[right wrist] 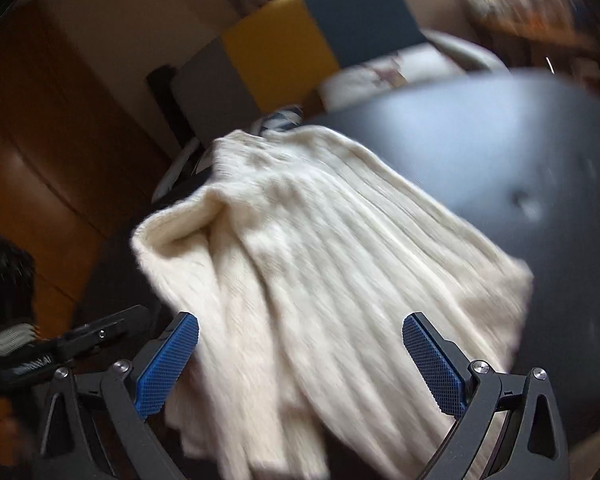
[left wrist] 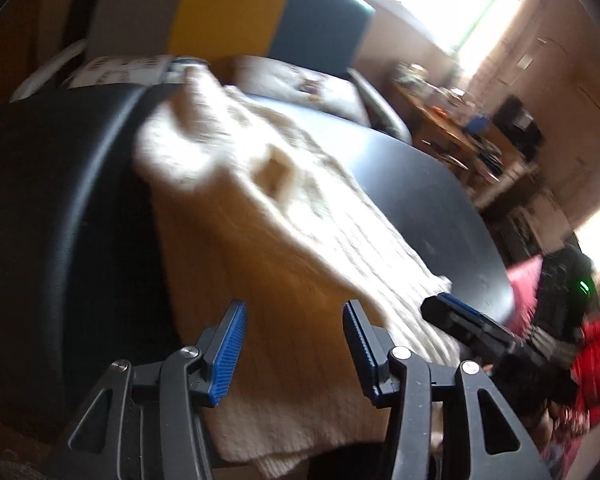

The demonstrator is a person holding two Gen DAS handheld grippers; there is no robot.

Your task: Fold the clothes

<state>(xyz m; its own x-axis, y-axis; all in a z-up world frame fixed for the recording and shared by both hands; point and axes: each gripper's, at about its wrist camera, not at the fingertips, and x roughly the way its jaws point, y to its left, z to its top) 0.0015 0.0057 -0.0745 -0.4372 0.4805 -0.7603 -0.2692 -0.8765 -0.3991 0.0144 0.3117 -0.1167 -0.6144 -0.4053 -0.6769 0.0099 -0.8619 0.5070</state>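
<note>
A round dark table (left wrist: 432,200) with a matte, blue-black top carries the work. Its rounded edge curves down the left of the left wrist view and sweeps across the upper right of the right wrist view (right wrist: 500,128). Directly on the top lies a cream ribbed knit sweater (left wrist: 260,184), spread in rough folds across the middle of the surface (right wrist: 320,248). The near part of the knit reaches the table's near edge and seems to hang over it; motion blur makes the hem hard to read. One thick rolled fold bulges at the sweater's left side in the right wrist view. The table's right part is bare, with a small pale mark (right wrist: 530,206) on it.
</note>
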